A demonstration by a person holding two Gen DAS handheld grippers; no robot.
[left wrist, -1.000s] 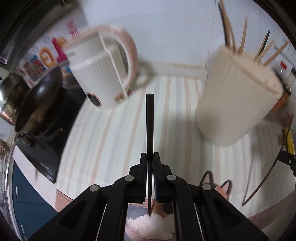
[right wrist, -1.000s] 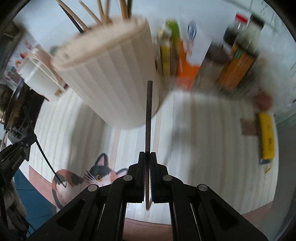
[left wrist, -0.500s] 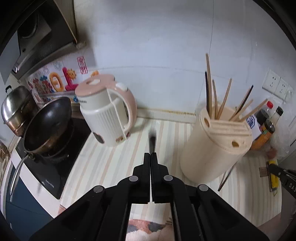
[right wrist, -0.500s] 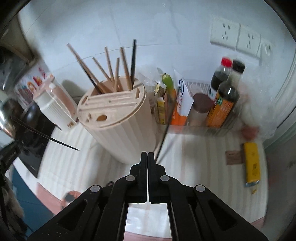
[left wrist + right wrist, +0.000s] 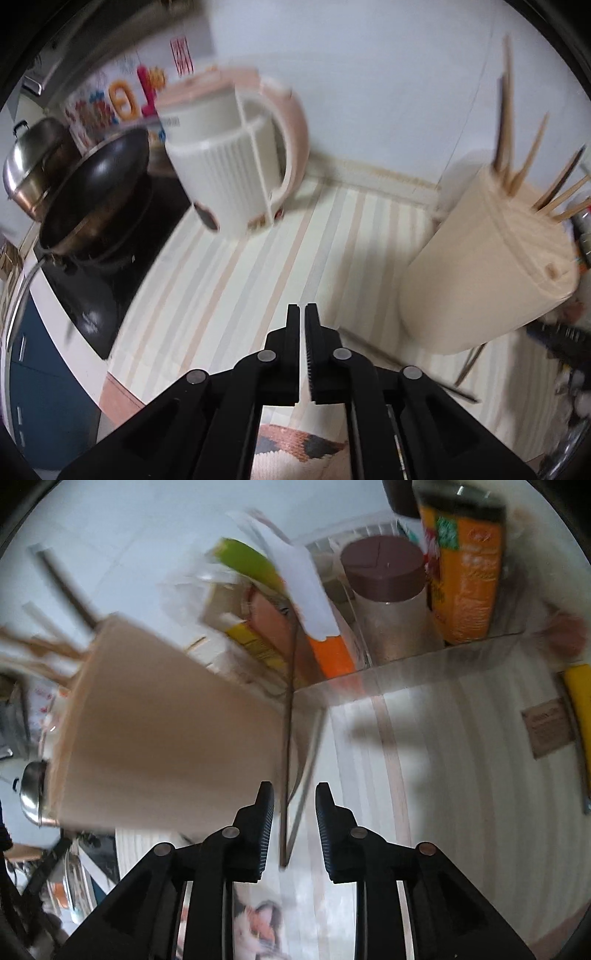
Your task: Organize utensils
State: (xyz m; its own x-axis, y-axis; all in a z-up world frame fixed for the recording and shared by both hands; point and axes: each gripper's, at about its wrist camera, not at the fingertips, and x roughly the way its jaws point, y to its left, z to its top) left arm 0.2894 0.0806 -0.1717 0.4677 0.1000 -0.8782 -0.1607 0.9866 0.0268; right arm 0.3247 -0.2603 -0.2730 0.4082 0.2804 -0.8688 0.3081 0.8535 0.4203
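Note:
A cream ribbed utensil holder stands on the striped counter with several chopsticks sticking out of its top; it also fills the left of the right wrist view. My left gripper is shut and empty, low over the counter. Loose chopsticks lie on the counter by the holder's base. My right gripper is open, low beside the holder. A thin brown chopstick stands between its fingers, leaning against the holder's side, not gripped.
A white and pink kettle stands at the back left, with a black wok and a steel pot on the stove beyond. Sauce bottles, a brown-lidded jar and packets sit in a clear tray behind the holder. A yellow object lies far right.
Both grippers held a chopstick a second ago. The left one no longer holds its black chopstick and has dropped lower. The right gripper has opened and moved down close beside the holder.

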